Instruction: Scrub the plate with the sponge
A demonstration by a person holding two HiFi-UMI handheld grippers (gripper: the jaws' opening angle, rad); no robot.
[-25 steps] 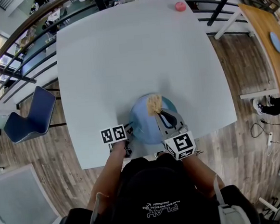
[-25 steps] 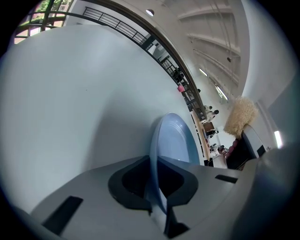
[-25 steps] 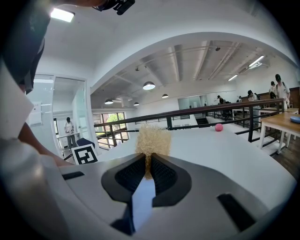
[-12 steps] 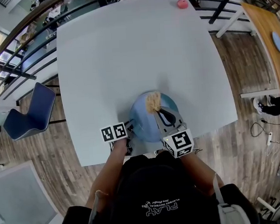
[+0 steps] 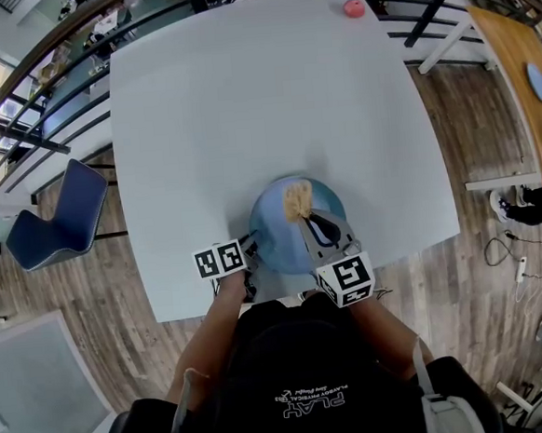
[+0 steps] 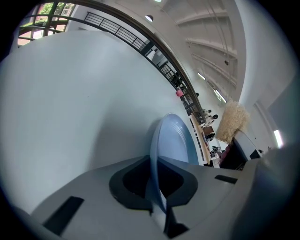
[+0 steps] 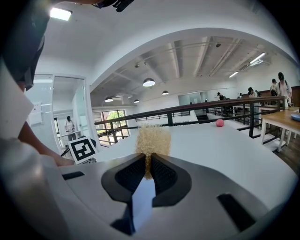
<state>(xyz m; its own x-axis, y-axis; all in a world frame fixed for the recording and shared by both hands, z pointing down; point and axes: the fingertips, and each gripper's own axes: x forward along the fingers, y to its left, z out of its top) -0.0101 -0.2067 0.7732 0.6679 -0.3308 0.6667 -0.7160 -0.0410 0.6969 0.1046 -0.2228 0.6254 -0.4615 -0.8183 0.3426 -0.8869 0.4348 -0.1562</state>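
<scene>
1. Plate [image 5: 295, 228]: blue and round. It is on the white table [image 5: 245, 119], directly ahead of both hand-held grippers and close to the table edge at the person's side.
2. Sponge [image 7: 152, 139]: tan and fibrous. It projects from the tip of the right hand-held gripper and, in the head view, lies over the far part of the plate.
3. Right hand-held gripper [image 7: 149, 161]: the jaws are narrow and pinch the near end of the sponge. The gripper reaches over the plate from its near right side.
4. Left hand-held gripper [image 6: 156, 187]: the jaws have just been closing, with the plate's near left rim between them. They now stand narrow and clamp that rim. The plate runs edge-on away from the jaws in the left gripper view.
5. The two hand-held grippers are side by side, with the plate between their tips.
6. Red ball [image 5: 354, 7]: well ahead of the right hand-held gripper, at the far edge of the table, apart from everything else.
7. Blue chair [image 5: 61, 223]: off the table on the wooden floor [image 5: 488, 128], out to the left of the left hand-held gripper.
</scene>
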